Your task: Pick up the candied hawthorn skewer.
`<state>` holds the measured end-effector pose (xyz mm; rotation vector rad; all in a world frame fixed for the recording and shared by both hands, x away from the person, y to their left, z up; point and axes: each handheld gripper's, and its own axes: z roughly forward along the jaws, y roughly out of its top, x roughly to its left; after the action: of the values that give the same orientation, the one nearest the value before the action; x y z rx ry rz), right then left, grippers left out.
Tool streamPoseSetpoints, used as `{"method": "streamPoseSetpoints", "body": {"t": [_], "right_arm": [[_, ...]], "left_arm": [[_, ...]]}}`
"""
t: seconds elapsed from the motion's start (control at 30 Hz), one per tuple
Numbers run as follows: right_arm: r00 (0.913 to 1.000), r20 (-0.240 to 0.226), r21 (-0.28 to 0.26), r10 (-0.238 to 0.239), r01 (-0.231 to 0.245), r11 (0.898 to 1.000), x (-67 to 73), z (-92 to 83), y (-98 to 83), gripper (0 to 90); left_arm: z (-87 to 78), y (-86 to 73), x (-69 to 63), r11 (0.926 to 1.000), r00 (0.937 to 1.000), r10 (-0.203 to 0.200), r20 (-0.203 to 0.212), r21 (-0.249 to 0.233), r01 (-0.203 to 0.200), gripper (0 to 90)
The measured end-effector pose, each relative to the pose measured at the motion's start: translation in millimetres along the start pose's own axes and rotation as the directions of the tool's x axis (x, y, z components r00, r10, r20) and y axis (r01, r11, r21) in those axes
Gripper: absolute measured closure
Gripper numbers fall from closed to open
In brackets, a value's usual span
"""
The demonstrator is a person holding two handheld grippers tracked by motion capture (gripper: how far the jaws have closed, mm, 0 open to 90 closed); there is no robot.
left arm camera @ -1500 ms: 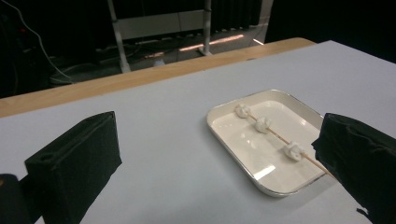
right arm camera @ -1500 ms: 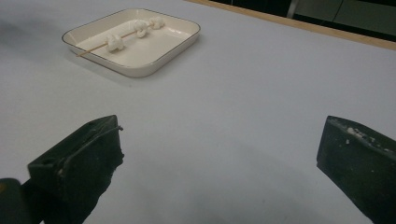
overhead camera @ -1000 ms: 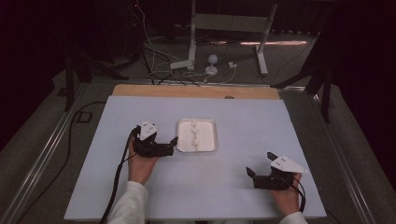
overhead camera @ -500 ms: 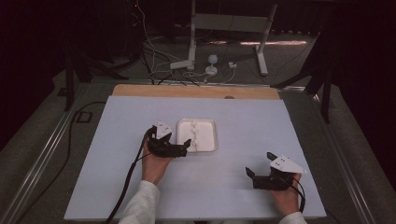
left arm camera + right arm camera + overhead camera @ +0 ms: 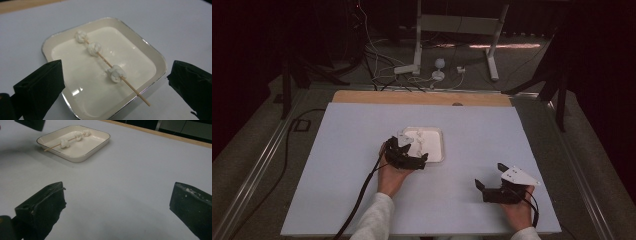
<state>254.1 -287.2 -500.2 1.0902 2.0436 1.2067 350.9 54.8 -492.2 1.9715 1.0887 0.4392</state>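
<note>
Left tool [image 5: 421, 159] moved over tray [image 5: 160, 60] edge

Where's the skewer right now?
In the left gripper view, the skewer lies diagonally across the white tray, its bare end over the near rim, between the open left claw jaws.

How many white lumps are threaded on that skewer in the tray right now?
3, all on the skewer lying across the tray: one at the far end, one just behind it, one nearer the bare end overhanging the rim. None seem hidden.
</note>
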Motion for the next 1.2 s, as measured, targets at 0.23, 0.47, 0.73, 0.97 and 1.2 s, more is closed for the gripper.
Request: {"method": "streamPoseSetpoints", "body": {"t": [0.23,0.47,0.73,0.97,1.2], "right_arm": [[1.0,0.0,-0.002,0.001,-0.001,1.0,-0.2,-0.3,0.0,0.0],[1.0,-0.001,-0.004,0.001,-0.001,1.0,-0.1,-0.8,0.2,0.0],[1.0,-0.001,-0.003,0.001,-0.001,1.0,0.1,-0.7,0.2,0.0],[1.0,-0.002,0.001,0.0,0.0,1.0,0.3,-0.3,0.0,0.0],[1.0,-0.003,0.002,-0.001,0.001,1.0,0.7,-0.2,0.1,0.0]], "left_arm": [[14.7,-3.6,-5.4,0.9981,0.9996,0.012,-0.024,0.061,-0.01,7.1],[17.9,-6.8,-4.2,0.9872,0.9964,0.064,-0.055,0.149,-0.056,33.6],[15.5,-9.4,6.1,0.9813,0.999,0.022,-0.039,0.192,-0.014,59.0],[14.2,-12.0,15.2,0.9731,0.9981,-0.053,-0.031,0.223,0.059,73.3],[14.0,-11.7,18.6,0.9679,0.9952,-0.095,-0.024,0.232,0.098,88.5]]}}
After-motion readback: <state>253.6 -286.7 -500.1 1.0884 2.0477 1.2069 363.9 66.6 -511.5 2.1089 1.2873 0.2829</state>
